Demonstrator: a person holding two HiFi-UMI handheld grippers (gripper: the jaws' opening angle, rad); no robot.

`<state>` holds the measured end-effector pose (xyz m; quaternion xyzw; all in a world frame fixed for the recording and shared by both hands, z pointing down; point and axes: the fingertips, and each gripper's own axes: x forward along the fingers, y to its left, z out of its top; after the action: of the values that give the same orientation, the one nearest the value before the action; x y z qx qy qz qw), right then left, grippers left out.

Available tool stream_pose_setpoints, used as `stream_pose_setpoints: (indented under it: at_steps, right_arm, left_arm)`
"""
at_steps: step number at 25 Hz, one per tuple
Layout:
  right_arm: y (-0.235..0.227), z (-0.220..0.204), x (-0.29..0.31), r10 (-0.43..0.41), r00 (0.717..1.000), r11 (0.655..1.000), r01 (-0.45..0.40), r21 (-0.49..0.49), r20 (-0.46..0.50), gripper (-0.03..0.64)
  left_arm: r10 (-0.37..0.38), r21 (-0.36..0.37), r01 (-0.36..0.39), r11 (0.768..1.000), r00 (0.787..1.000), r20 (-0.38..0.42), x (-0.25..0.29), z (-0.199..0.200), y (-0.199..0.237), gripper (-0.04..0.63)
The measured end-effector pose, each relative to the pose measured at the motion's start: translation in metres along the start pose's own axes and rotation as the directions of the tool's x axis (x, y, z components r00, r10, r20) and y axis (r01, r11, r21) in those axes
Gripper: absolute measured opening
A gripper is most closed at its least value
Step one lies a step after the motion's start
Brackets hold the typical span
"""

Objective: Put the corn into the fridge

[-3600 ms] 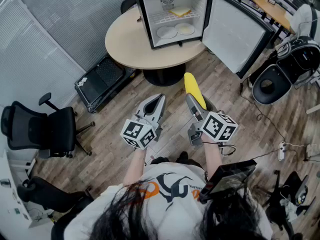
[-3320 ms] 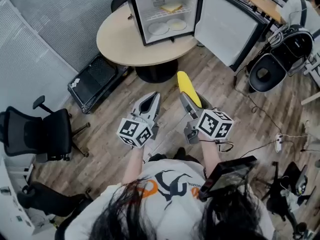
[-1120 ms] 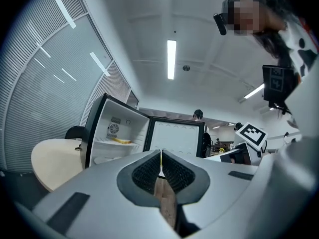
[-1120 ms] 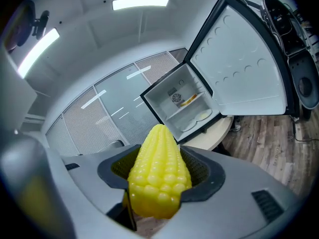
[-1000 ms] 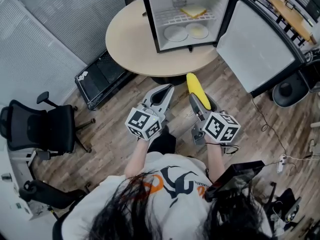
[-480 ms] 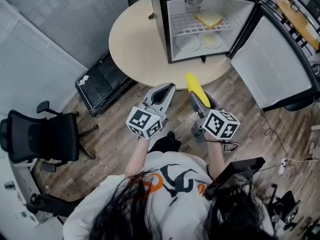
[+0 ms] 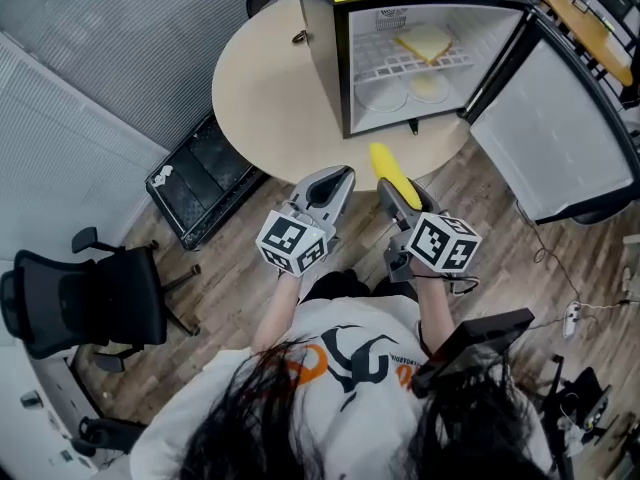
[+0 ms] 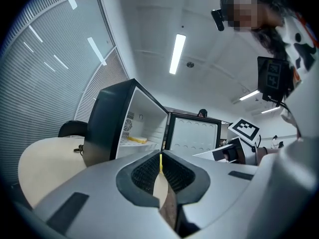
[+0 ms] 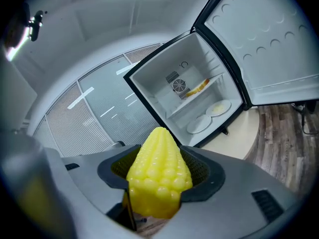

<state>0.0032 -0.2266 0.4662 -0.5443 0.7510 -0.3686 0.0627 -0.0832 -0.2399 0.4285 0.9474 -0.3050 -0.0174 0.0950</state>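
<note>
A yellow corn cob sticks forward out of my right gripper, whose jaws are shut on it. It hangs just short of the round table's near edge. A small black fridge stands on the beige round table, its door swung wide to the right. Inside, a sandwich lies on the wire shelf and two white plates sit on the floor of the fridge. My left gripper is shut and holds nothing, beside the right one.
A black office chair stands at the left on the wooden floor. A black case lies on the floor by the table's left side. Keys lie on the table left of the fridge. Cables trail at the right.
The fridge and table have come closer as I walk toward them. Both grippers keep their hold and their spacing; the corn now reaches the table's near edge.
</note>
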Motion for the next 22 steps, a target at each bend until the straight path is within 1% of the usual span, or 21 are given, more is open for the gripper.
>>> stream_pose_setpoints:
  at_steps: [5,10,14,19,22]
  right_arm:
    - [-0.010,-0.003,0.007,-0.010,1.000,1.000,0.011,0.012,-0.025,0.253]
    - [-0.024,0.003,0.018,-0.027,0.999,1.000,0.027,0.013,-0.033,0.253]
    - [-0.033,0.010,0.034,-0.022,0.998,1.000,0.023,0.010,-0.052,0.253]
    - [-0.052,0.018,0.055,-0.021,0.997,0.999,0.024,0.041,-0.079,0.253]
    - [-0.065,0.026,0.066,-0.026,0.996,0.999,0.029,0.041,-0.091,0.253]
  left_arm:
    - [-0.013,0.024,0.015,1.000,0.998,-0.054,0.009,-0.014,0.002,0.011]
    - [-0.015,-0.014,0.015,1.000,0.999,-0.043,0.017,-0.016,0.008,0.011]
    - [-0.006,-0.008,0.005,1.000,0.999,-0.048,0.029,-0.015,0.017,0.011]
    - [-0.004,-0.009,0.003,1.000,0.998,-0.063,0.052,-0.016,0.025,0.011]
    - [-0.004,-0.012,0.003,1.000,0.997,-0.071,0.069,-0.018,0.030,0.011]
